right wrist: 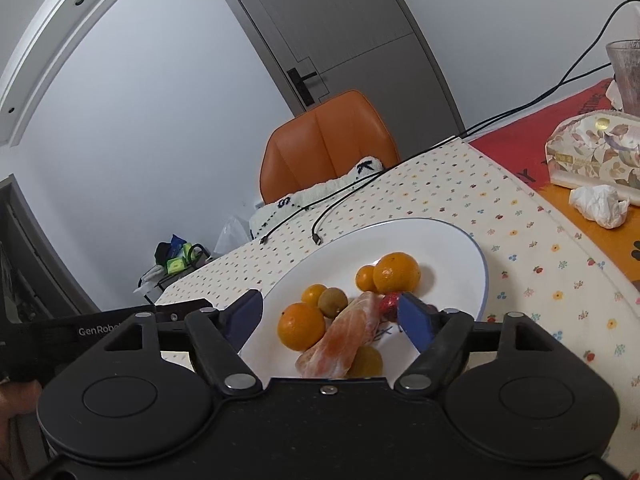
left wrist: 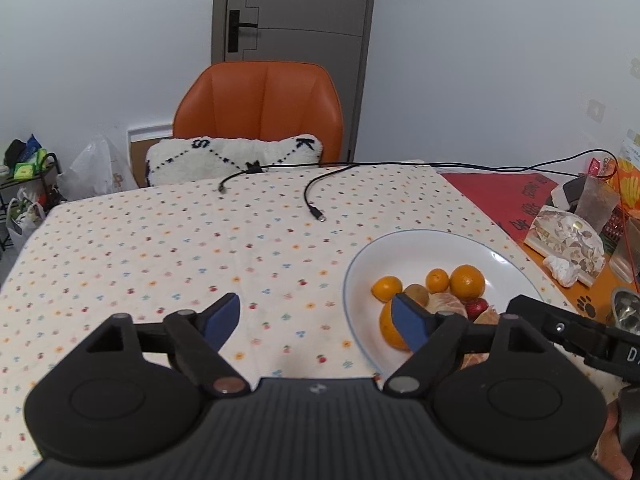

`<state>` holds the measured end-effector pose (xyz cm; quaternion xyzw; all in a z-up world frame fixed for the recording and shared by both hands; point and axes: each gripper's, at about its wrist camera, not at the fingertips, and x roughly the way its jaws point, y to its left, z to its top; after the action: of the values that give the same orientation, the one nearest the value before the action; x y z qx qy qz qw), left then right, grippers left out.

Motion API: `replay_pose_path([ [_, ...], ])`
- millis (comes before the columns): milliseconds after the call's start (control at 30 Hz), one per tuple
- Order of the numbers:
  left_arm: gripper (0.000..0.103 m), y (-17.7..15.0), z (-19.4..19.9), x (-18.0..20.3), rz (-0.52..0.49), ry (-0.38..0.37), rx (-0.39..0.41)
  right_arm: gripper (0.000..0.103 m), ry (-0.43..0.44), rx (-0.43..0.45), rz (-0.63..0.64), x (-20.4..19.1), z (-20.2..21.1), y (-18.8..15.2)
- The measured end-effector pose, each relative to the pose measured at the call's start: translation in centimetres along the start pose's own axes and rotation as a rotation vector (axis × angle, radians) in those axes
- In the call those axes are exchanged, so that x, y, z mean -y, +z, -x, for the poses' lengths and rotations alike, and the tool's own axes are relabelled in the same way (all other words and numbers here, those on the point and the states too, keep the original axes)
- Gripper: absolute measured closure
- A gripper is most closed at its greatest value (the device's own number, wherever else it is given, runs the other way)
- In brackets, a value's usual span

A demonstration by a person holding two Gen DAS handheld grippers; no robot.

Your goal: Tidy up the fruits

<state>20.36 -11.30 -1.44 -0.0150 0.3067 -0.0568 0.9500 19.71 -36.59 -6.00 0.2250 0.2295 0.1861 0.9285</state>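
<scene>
A white plate (left wrist: 420, 248) (right wrist: 440, 240) with a blue rim holds several fruits: oranges (left wrist: 467, 281) (right wrist: 396, 273), a brown kiwi (left wrist: 416, 294) (right wrist: 332, 302), a peeled orange piece (left wrist: 448, 303) (right wrist: 348, 336) and a small red fruit (left wrist: 477, 307) (right wrist: 389, 303). My left gripper (left wrist: 316, 322) is open over the tablecloth just left of the plate, nothing between its fingers. My right gripper (right wrist: 332, 322) hangs open above the plate's near side, its blue pads (right wrist: 416, 326) straddling the fruit pile without holding any. The right gripper's body shows at the right edge of the left wrist view.
A floral tablecloth (left wrist: 180, 248) covers the table. Black cables (left wrist: 312, 200) lie at the far side. A tissue box (left wrist: 568, 240) (right wrist: 592, 152), crumpled tissue (right wrist: 600, 204) and a glass (right wrist: 628, 76) stand to the right. An orange chair (left wrist: 260, 108) with a cushion (left wrist: 232, 160) sits behind.
</scene>
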Motion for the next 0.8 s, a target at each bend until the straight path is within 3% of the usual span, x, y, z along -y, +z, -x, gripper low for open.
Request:
replay_pose_path([
  [167, 0.014, -0.4, 1.5, -0.9, -0.005, 0.021, 0.026, 0.021, 0.004, -0.003, 0.019, -1.1, 0.4, -0.5],
  [567, 0.012, -1.3, 5.1, -4.3, 0.037, 0.083, 0.032, 0.000, 0.017, 0.008, 0.076, -4.3, 1.7, -0.9],
  [800, 0.008, -1.5, 7.8, -6.2, 0.059, 0.122, 0.025, 0.000, 0.023, -0.010, 0.089, -6.0, 2.4, -1.1],
])
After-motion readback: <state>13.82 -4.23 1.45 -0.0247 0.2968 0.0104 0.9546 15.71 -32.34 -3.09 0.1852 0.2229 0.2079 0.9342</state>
